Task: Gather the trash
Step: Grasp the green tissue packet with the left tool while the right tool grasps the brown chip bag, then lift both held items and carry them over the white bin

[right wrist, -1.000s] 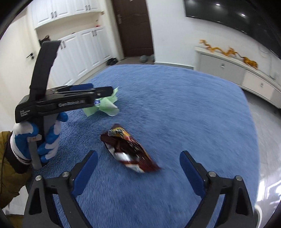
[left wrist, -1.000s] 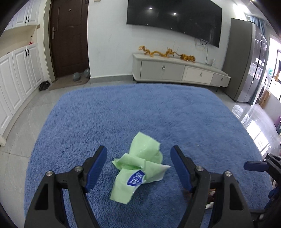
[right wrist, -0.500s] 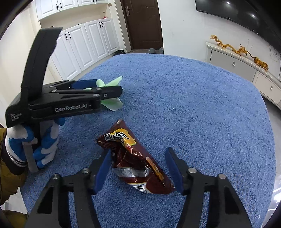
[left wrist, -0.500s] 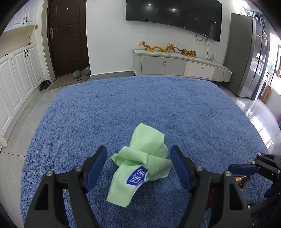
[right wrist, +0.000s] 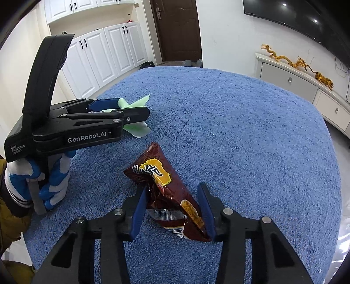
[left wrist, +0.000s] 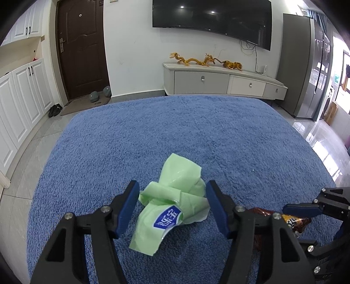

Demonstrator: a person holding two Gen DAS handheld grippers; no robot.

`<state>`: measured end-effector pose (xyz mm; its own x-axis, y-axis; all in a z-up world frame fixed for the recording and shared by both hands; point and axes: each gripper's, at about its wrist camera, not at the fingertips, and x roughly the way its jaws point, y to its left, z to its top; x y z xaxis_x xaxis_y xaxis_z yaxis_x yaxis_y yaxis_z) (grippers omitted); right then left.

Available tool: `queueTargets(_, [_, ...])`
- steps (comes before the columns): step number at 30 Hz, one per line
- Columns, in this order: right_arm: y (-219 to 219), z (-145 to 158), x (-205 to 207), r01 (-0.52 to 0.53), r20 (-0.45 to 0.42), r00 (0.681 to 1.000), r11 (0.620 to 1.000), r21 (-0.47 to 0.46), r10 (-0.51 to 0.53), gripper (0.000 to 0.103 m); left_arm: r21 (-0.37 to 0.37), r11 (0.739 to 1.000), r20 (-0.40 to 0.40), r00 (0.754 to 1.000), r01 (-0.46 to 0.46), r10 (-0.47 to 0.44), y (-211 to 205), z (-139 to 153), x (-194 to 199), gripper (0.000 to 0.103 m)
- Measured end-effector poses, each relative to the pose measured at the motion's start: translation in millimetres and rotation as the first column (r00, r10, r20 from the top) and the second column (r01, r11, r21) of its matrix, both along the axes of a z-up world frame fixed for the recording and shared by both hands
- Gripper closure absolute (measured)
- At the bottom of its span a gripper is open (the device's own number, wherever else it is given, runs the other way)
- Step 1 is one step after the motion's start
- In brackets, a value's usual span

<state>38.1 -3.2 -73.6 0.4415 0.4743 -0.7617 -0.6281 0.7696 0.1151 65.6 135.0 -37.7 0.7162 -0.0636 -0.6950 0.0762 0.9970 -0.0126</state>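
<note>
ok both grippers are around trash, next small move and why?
Probably finish closing both. The left gripper straddles the green wrapper; the right gripper brackets the brown bag. Both jaws have just been closing, and both pieces lie on the rug, so lift afterwards.

- A home living room, by the entry.
- Blue rug (left wrist: pixel 175 135) covers the tiled floor (left wrist: pixel 21 192).
- TV (left wrist: pixel 212 19) on the wall above a low cabinet (left wrist: pixel 223 82).
- Brown door (left wrist: pixel 81 50), shoes (left wrist: pixel 54 109) and white cupboards (left wrist: pixel 24 94) at the rug's far left corner.
</note>
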Motion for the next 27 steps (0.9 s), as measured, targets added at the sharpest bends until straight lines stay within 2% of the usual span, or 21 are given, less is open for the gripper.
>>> queueTargets(5, [-2, 3, -4, 0.001, -0.003, 1.000, 1.000, 0.013, -0.001, 0.068, 0.000, 1.000, 0.003, 1.000, 0.005, -0.005, 0, 0, -1, 0.048])
queueTargets(19, [-16, 15, -17, 0.042, -0.015, 0.999, 0.997, 0.066, -0.041, 0.072, 0.042, 0.999, 0.027, 0.999, 0.022, -0.023, -7, 9, -15, 0.063])
queueTargets(27, [-35, 32, -38, 0.094, 0.009, 0.995, 0.991, 0.096, -0.096, 0.072, 0.045, 0.998, 0.039, 0.998, 0.045, -0.047, -15, 20, -40, 0.065])
